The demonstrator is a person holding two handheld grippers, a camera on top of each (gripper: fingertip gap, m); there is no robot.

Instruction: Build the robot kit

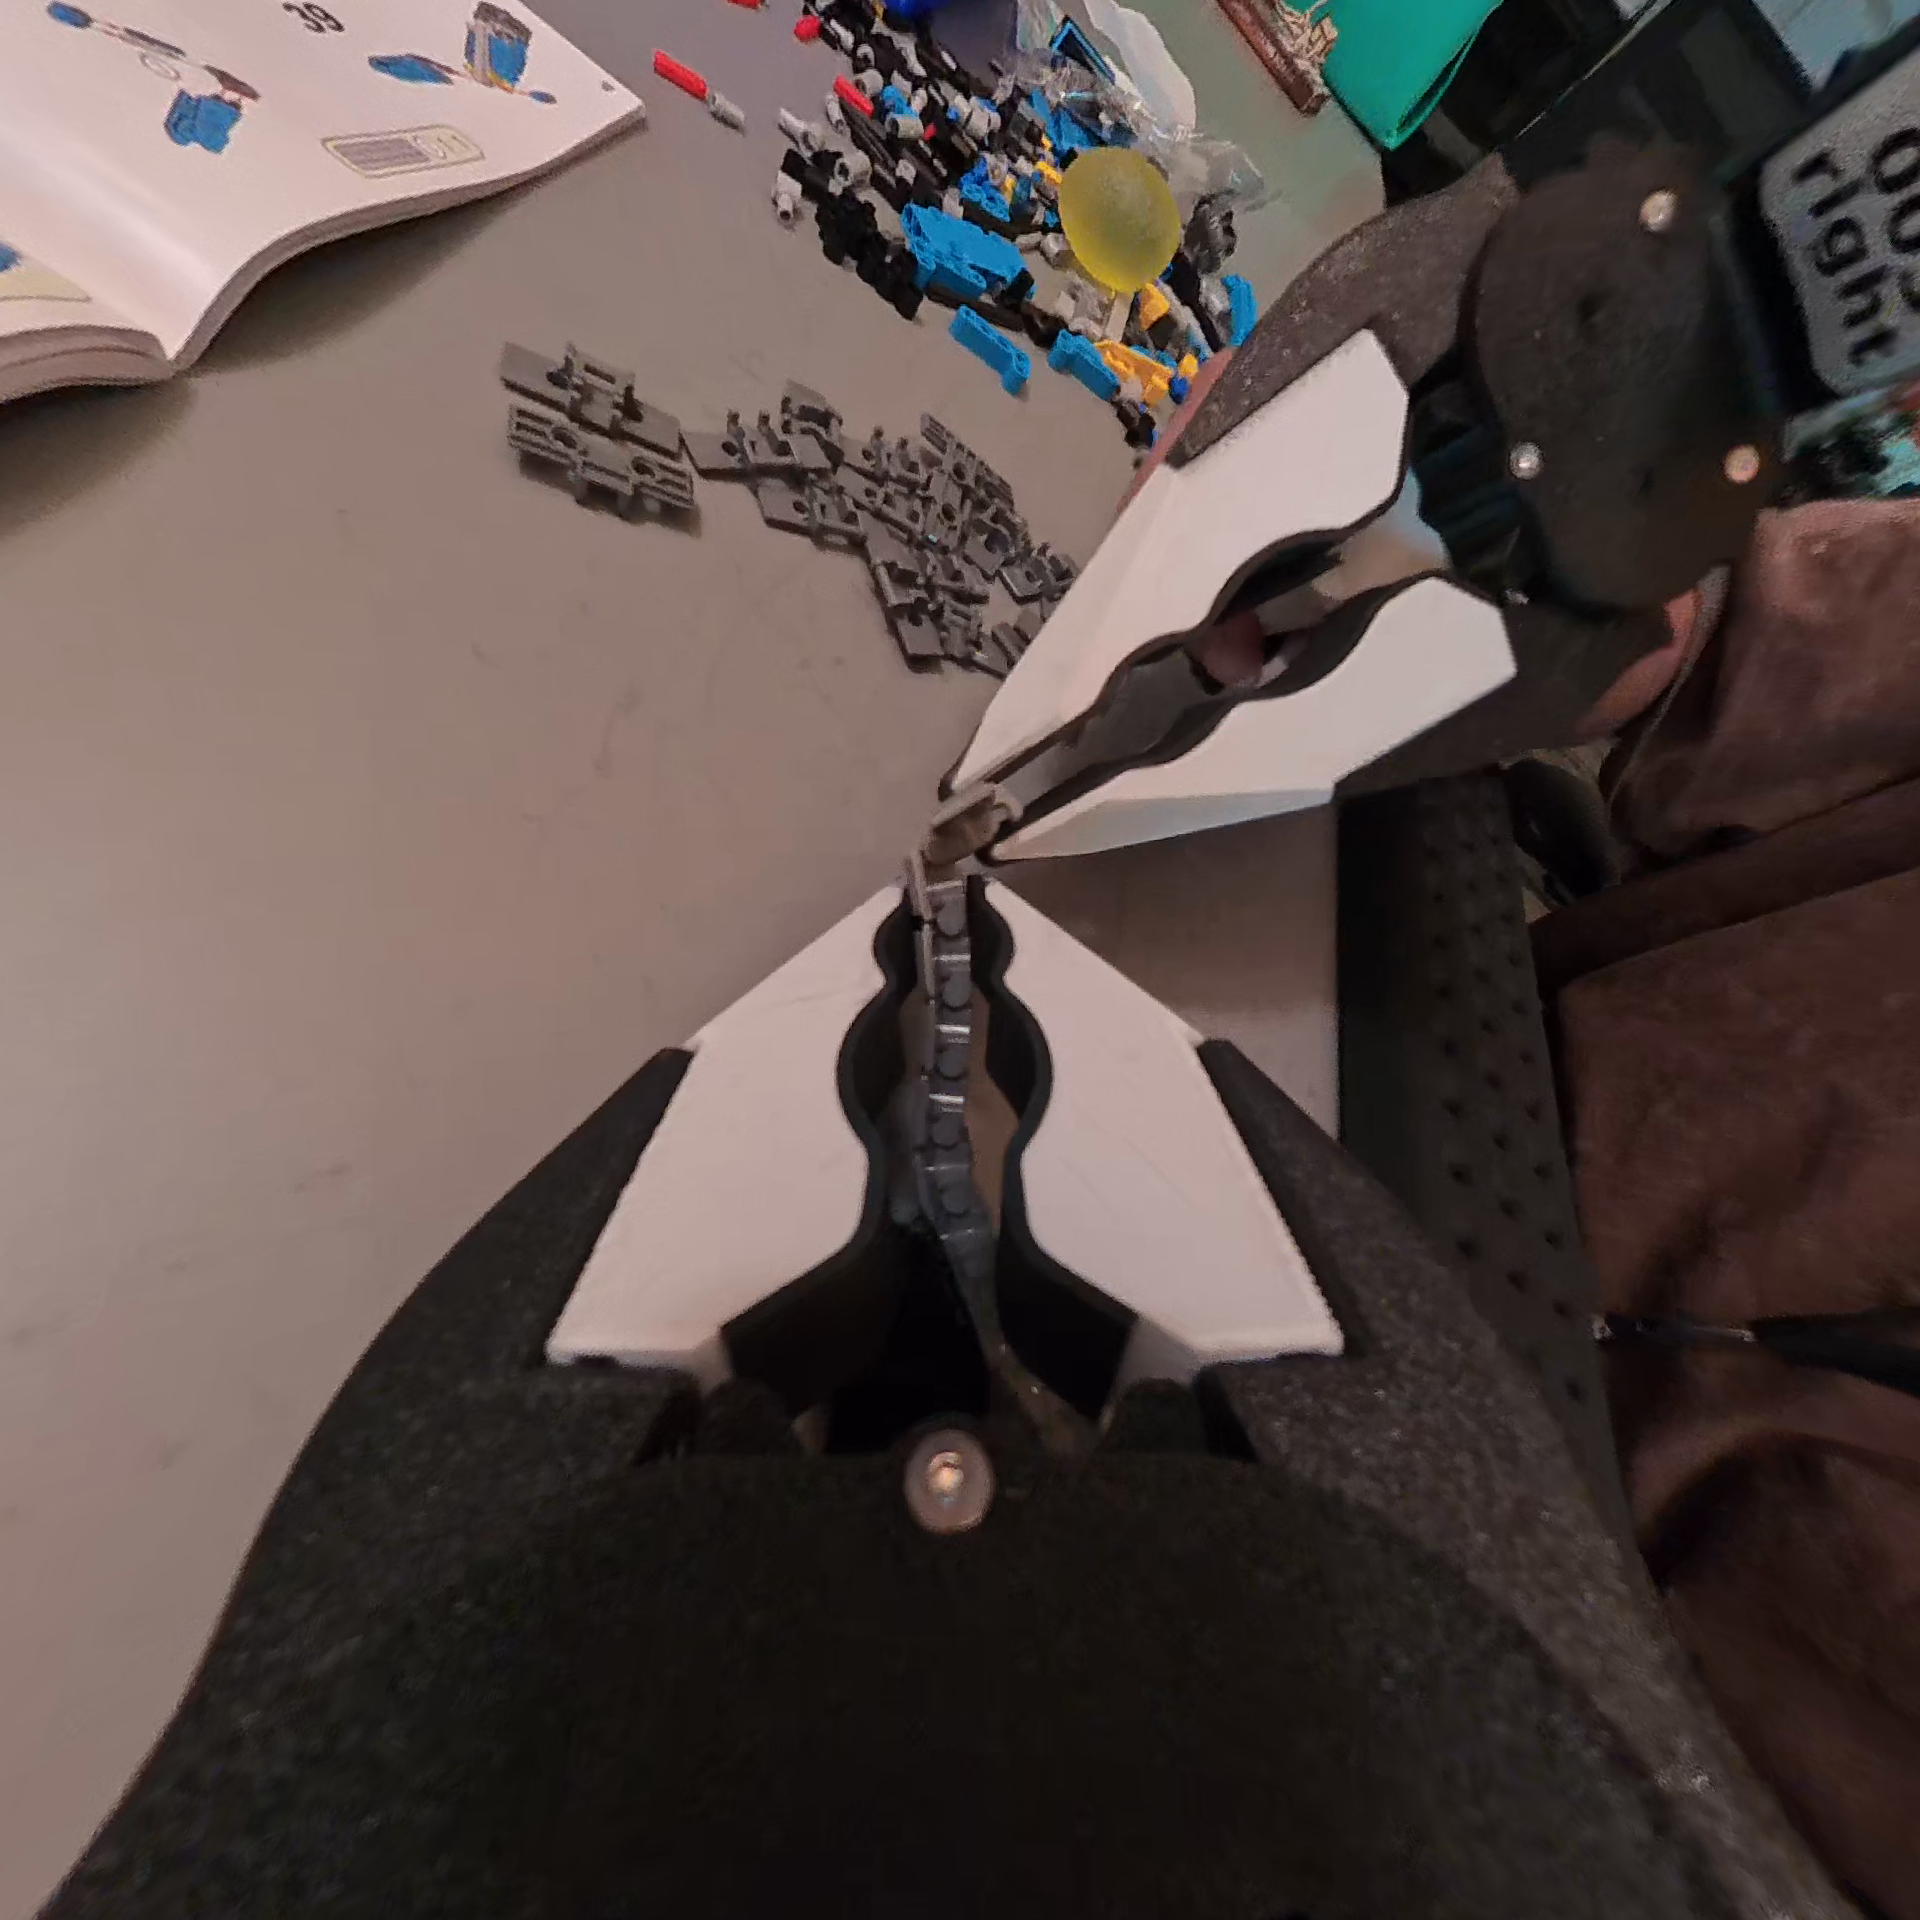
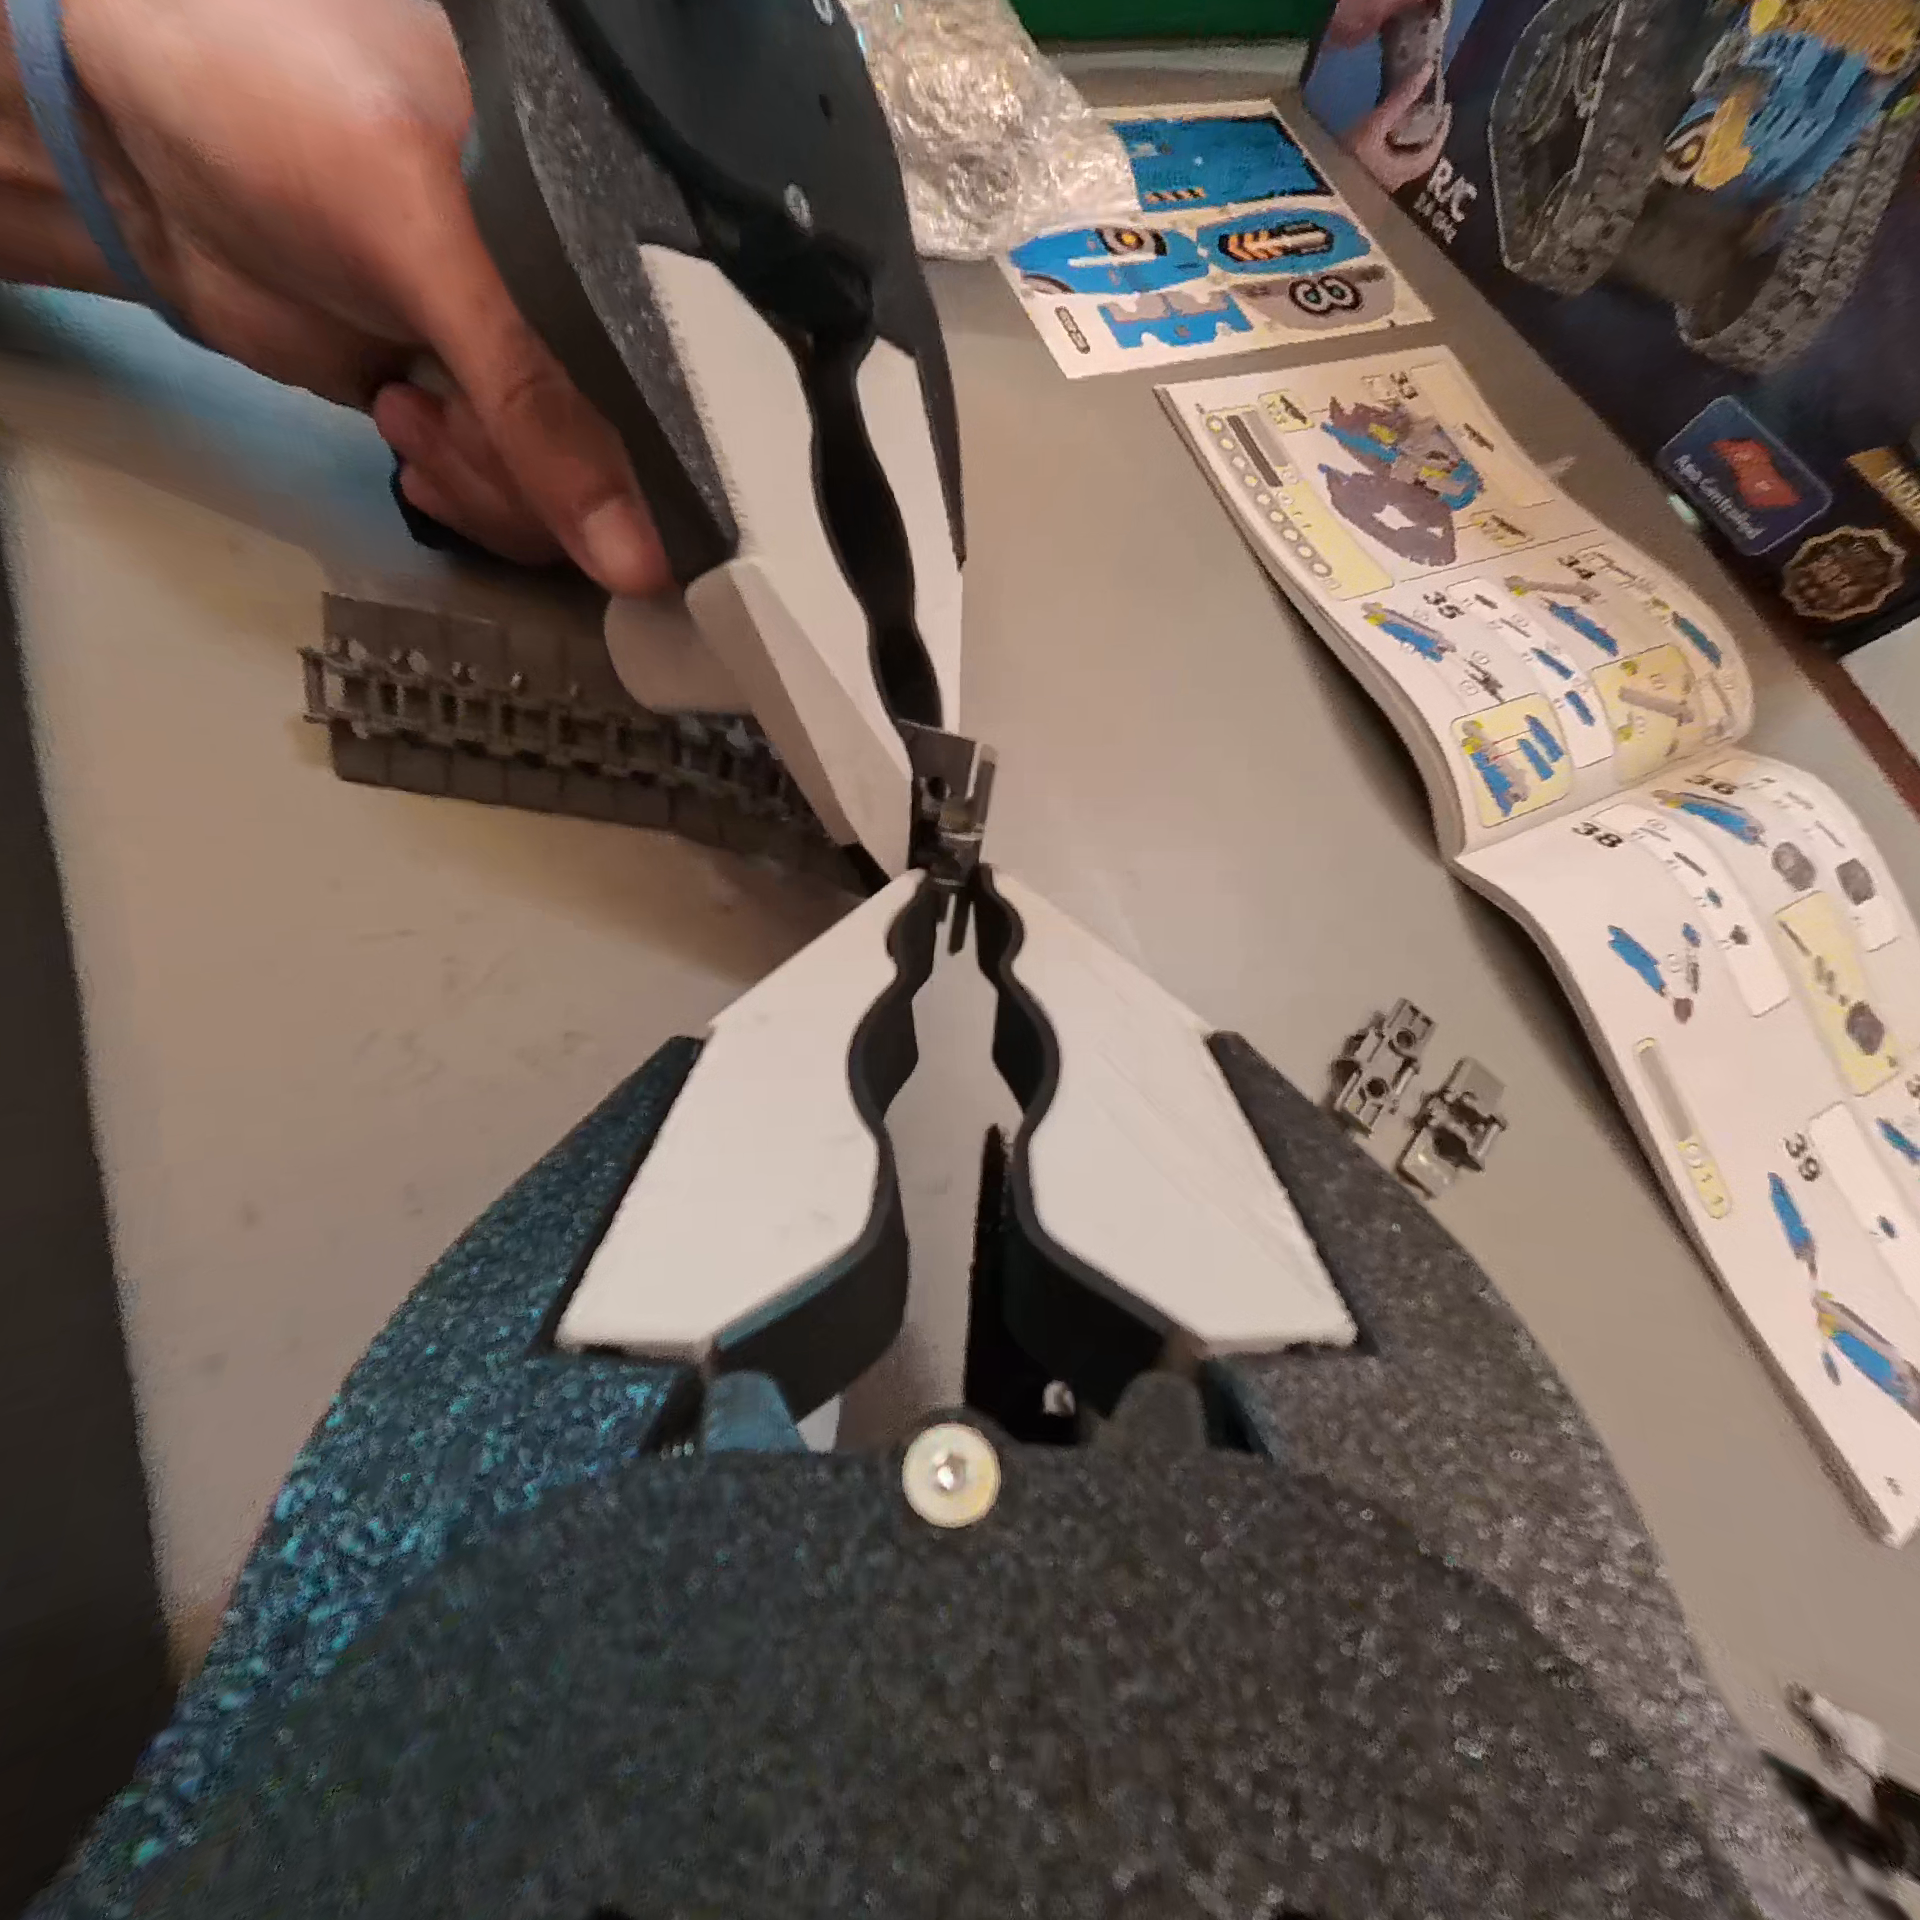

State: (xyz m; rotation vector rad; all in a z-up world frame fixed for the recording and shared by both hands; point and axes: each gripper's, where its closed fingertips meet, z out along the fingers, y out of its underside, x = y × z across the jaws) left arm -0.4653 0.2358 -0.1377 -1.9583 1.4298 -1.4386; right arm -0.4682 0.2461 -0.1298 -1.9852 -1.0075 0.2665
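At frame centre, the left gripper (image 1: 948, 891) is clamped on a grey track chain (image 1: 943, 1049). The right gripper (image 2: 954, 883) pinches a single grey link (image 2: 951, 790) against the chain's end. Loose grey links (image 1: 883, 499) lie on the worktop (image 1: 364, 831), upper centre.

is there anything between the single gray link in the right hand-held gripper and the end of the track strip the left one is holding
Nothing visible. The right hand-held gripper pinches the gray link at its tips, meeting the end of the track strip clamped in the left hand-held gripper. Loose links lie off to the side.
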